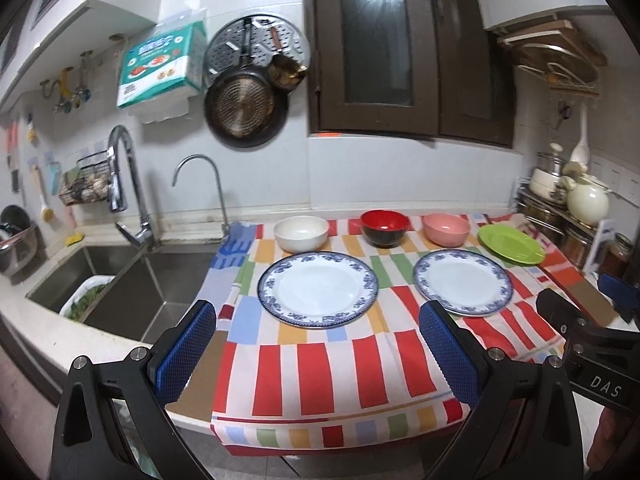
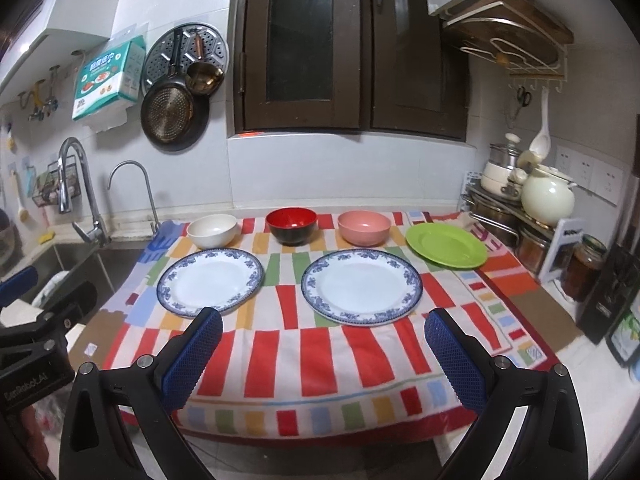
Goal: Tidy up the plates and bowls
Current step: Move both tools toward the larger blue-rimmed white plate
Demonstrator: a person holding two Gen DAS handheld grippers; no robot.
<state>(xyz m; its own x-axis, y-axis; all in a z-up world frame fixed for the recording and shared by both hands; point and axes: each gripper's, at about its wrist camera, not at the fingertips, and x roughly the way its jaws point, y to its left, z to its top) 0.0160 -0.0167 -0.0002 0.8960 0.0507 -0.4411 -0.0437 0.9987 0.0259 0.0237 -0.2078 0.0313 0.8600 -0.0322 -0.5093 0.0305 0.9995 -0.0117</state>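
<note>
Two blue-rimmed white plates lie side by side on a striped cloth: the left plate [image 1: 318, 288] [image 2: 210, 281] and the right plate [image 1: 462, 282] [image 2: 361, 286]. Behind them stand a white bowl [image 1: 301, 233] [image 2: 212, 231], a red-and-black bowl [image 1: 385, 227] [image 2: 291, 225] and a pink bowl [image 1: 446, 229] [image 2: 364, 227]. A green plate [image 1: 511, 244] [image 2: 446, 245] lies at the far right. My left gripper [image 1: 318, 320] is open and empty, above the cloth's front. My right gripper [image 2: 324, 328] is open and empty, just in front of the right plate.
A steel sink [image 1: 120, 280] with two taps [image 1: 128, 184] lies left of the cloth. Pots and a cream kettle [image 2: 548, 196] crowd a rack at the right, with jars [image 2: 584, 264] in front. Pans [image 1: 244, 108] hang on the wall. The counter's front edge [image 1: 340, 420] is close.
</note>
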